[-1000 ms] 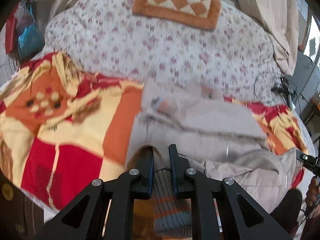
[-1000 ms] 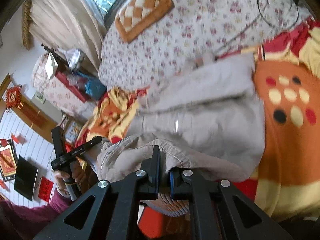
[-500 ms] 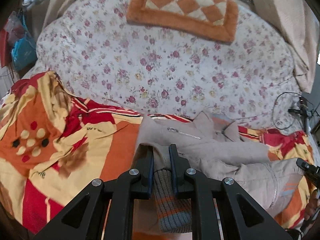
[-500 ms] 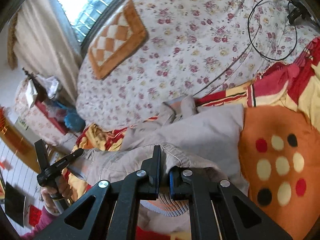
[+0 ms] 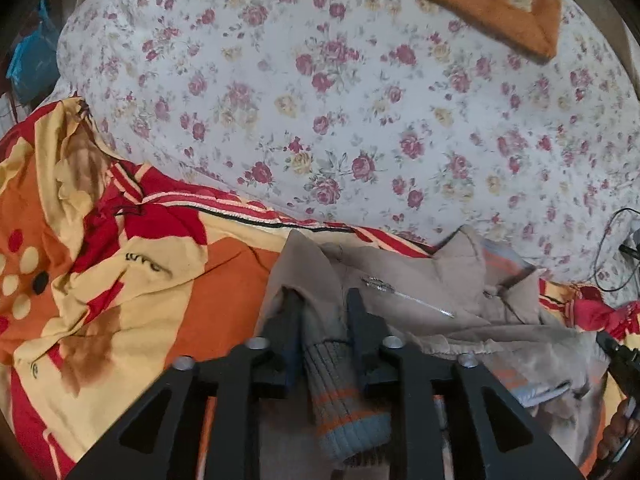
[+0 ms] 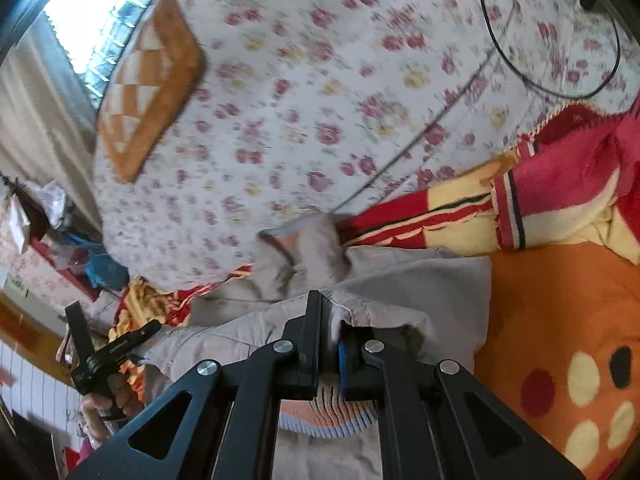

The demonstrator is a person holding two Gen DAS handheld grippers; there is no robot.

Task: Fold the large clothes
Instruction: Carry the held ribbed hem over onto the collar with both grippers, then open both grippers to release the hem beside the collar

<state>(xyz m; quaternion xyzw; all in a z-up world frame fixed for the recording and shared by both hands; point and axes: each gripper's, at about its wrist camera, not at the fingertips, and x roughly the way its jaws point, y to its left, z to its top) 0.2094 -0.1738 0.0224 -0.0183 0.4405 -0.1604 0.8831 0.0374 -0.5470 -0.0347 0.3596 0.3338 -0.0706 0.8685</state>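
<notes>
A beige zip jacket (image 5: 400, 280) lies on the bed with its collar toward the floral sheet. Its lower part is folded up over the body. My left gripper (image 5: 322, 300) hovers low over the jacket's left side, its jaws opening. The striped ribbed cuff (image 5: 340, 400) sits loosely between the fingers, which no longer pinch it. My right gripper (image 6: 328, 312) is shut on the beige jacket (image 6: 420, 288) at a folded edge, with a ribbed cuff (image 6: 324, 416) bunched beneath it. The right wrist view also shows the left gripper (image 6: 108, 352) in a hand.
A red, orange and yellow blanket (image 5: 120, 260) lies under the jacket. Beyond it is a floral sheet (image 5: 360, 100) with an orange checked cushion (image 5: 480, 4). A black cable (image 6: 552, 40) loops on the sheet at the right. Clutter stands beside the bed at the left.
Both grippers have carried the jacket's lower part forward over its body toward the collar and come down lower. The left jaws have spread apart off the cuff.
</notes>
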